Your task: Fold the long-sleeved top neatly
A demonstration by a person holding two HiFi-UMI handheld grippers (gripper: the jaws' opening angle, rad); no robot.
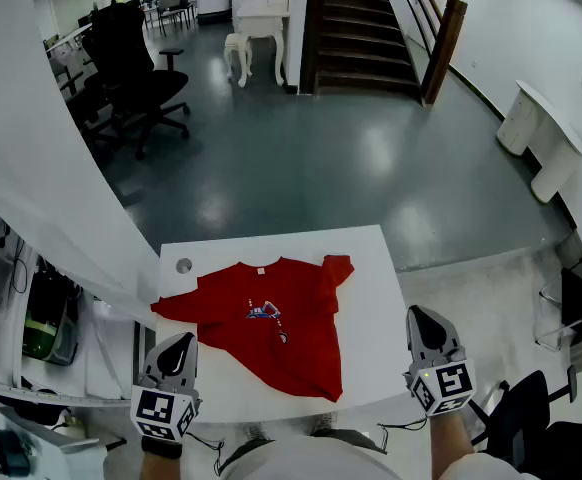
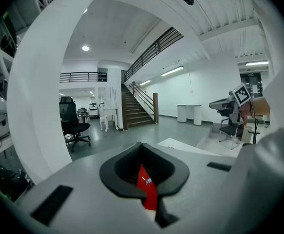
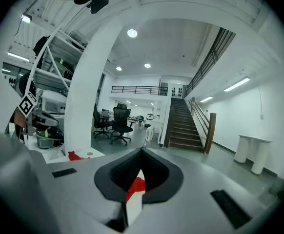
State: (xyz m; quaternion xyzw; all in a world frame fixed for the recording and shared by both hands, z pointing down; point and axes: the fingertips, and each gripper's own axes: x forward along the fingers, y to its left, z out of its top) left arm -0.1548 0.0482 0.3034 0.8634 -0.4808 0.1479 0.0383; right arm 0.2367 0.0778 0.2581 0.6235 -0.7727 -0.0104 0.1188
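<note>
Noted red top (image 1: 271,323) lying spread and unfolded across table (image 1: 371,298), with left gripper (image 1: 182,340) and right gripper (image 1: 417,315) both clenched empty beside table's near corners; judged folding not begun, all folds outstanding.

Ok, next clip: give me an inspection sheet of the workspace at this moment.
Surface: white square table, carrying the garment.
Job's things: red top with small chest print, spread out, not yet folded.
Clutter: small grey round disc at the table's far left corner.
Grippers: left gripper and right gripper both shut, empty, at the near edge.
Cables: thin dark leads below both grippers.
Surroundings: black office chairs, dark wooden staircase, grey floor.
</note>
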